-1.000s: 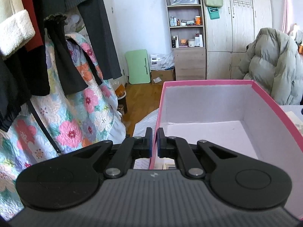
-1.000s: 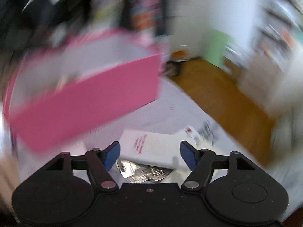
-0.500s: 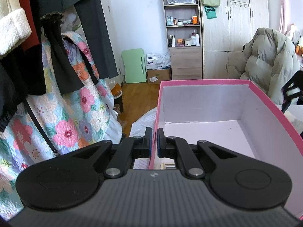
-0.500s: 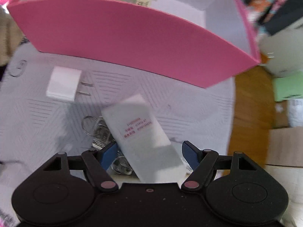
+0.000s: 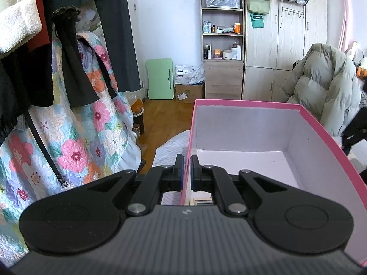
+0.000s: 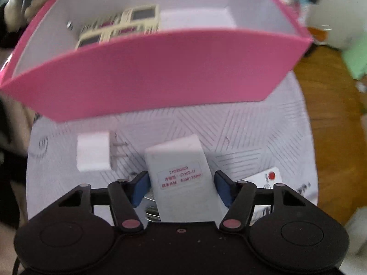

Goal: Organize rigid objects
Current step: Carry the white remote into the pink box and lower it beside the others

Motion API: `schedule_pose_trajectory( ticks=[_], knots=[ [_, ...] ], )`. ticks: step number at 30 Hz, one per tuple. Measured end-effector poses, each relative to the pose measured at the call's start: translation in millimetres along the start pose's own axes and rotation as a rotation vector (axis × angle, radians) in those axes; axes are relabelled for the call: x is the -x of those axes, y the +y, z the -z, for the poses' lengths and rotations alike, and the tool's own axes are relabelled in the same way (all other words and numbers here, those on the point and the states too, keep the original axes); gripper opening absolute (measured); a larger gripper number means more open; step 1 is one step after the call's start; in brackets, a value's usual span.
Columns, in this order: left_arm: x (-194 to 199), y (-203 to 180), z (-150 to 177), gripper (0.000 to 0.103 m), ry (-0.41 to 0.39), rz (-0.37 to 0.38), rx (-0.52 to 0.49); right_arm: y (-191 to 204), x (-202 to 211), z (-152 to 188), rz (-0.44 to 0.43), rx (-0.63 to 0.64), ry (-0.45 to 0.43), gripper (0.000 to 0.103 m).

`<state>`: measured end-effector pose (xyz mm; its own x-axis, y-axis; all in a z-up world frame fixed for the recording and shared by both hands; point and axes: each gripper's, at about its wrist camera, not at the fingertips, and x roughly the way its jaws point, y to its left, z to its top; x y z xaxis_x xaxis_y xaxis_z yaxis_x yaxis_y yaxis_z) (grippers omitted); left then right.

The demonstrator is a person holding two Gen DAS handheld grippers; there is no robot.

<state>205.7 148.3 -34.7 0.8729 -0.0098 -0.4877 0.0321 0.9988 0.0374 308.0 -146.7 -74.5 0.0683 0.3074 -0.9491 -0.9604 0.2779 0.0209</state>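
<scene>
beside one pink box (image 6: pixel 160 68), two remotes (image 6: pixel 181 178)

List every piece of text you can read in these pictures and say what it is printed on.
"210900220" and "GYKQ-47": red print on the sticker of the white rectangular remote, between the closing right gripper's pads.
"4008123456": same sticker, last line; the characters before it are blurred.
Teal hanging pouch's label: too small.
Shelf bottles: unreadable.

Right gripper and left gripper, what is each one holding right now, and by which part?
Left gripper: shut on the pink box, pinching its near side wall. Right gripper: closing around the white remote, its sides between the fingers, right one not yet touching.
</scene>
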Motion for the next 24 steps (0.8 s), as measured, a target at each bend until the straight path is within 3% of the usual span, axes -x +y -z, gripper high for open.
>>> schedule_pose_trajectory(
  ticks=[6,16,18,24],
  knots=[
    [-2,1,-1,0.005,0.011,0.000,0.007,39,47,15,0.218,-0.260,-0.223,0.063],
    [-6,4,-3,0.005,0.031,0.002,0.025,74,77,50,0.364,-0.613,-0.551,0.061],
    [-7,4,-5,0.005,0.039,-0.002,0.025,82,86,51,0.380,-0.648,-0.602,0.061],
    [-7,3,-6,0.005,0.046,-0.014,0.017,97,118,38,0.420,-0.603,-0.635,0.061]
  ],
)
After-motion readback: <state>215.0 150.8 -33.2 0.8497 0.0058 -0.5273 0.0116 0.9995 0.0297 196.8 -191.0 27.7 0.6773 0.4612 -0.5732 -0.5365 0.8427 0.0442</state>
